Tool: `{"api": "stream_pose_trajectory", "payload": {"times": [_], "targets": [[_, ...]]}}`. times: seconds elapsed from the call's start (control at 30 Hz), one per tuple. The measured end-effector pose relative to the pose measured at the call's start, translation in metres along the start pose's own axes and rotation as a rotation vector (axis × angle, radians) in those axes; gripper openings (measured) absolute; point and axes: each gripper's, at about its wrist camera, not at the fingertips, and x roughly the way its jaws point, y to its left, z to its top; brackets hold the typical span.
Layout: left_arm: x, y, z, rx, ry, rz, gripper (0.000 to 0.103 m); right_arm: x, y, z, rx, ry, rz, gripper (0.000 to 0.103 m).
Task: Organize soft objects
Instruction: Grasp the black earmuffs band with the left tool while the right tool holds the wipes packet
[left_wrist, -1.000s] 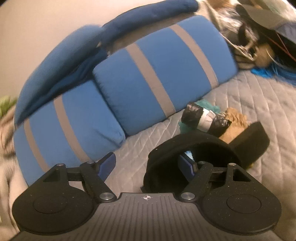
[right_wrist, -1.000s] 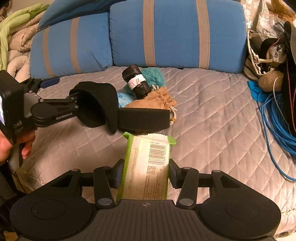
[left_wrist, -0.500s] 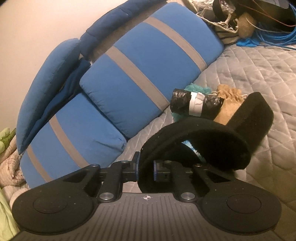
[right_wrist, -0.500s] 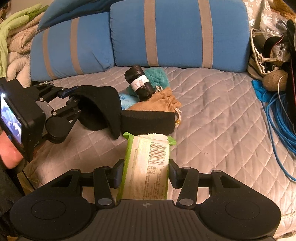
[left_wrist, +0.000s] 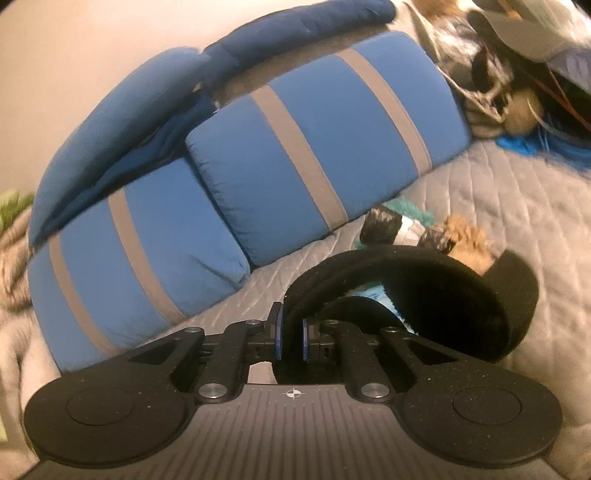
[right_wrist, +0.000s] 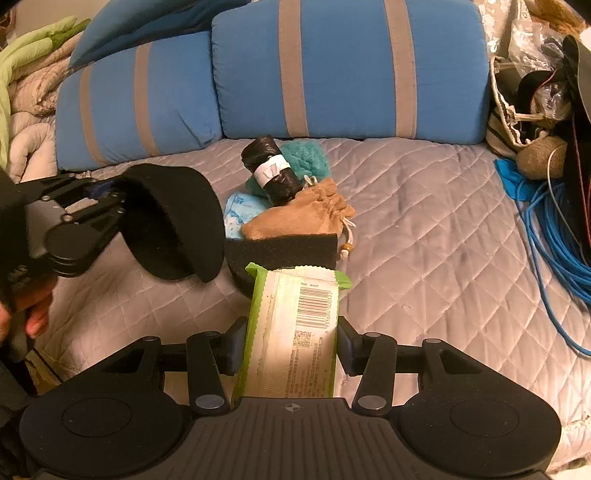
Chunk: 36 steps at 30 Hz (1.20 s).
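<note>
My left gripper (left_wrist: 290, 338) is shut on the edge of a black felt strap (left_wrist: 424, 295), which curls up off the grey quilt; it shows at the left of the right wrist view (right_wrist: 173, 229), with its far end lying flat (right_wrist: 284, 247). My right gripper (right_wrist: 291, 341) is shut on a green-and-white wipes packet (right_wrist: 295, 332), held just above the quilt's front. Behind the strap lie a tan drawstring pouch (right_wrist: 303, 218), a black taped roll (right_wrist: 271, 168), a teal fluffy cloth (right_wrist: 306, 160) and a light blue tissue pack (right_wrist: 236, 214).
Two blue pillows with grey stripes (right_wrist: 332, 66) line the back of the grey quilt (right_wrist: 424, 240). A blue cable coil (right_wrist: 554, 240) and a cluttered bag (right_wrist: 524, 103) sit at the right. Green and beige blankets (right_wrist: 26, 85) pile at the left.
My left gripper closed on the black strap's edge and lifted and turned it, so the strap curls up. My right gripper has stayed put with the wipes packet.
</note>
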Motion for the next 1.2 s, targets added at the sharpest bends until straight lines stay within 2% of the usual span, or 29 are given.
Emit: {"api": "stream_pose_trajectory", "payload": {"times": [0.3, 0.6, 0.87, 1.2], "targets": [[-0.036, 0.025, -0.003, -0.216, 0.022, -0.052, 0.01, -0.009, 0.007, -0.005, 0.003, -0.019, 0.023, 0.051], [-0.082, 0.035, -0.028, -0.315, 0.01, -0.088, 0.01, -0.022, 0.008, -0.017, 0.047, -0.032, 0.029, 0.051], [-0.104, 0.046, -0.055, -0.414, 0.051, -0.106, 0.01, -0.031, 0.009, -0.032, 0.076, -0.031, 0.027, 0.051], [-0.142, 0.055, -0.073, -0.521, 0.053, -0.118, 0.01, -0.025, 0.018, -0.059, 0.052, 0.029, 0.029, 0.051]]}}
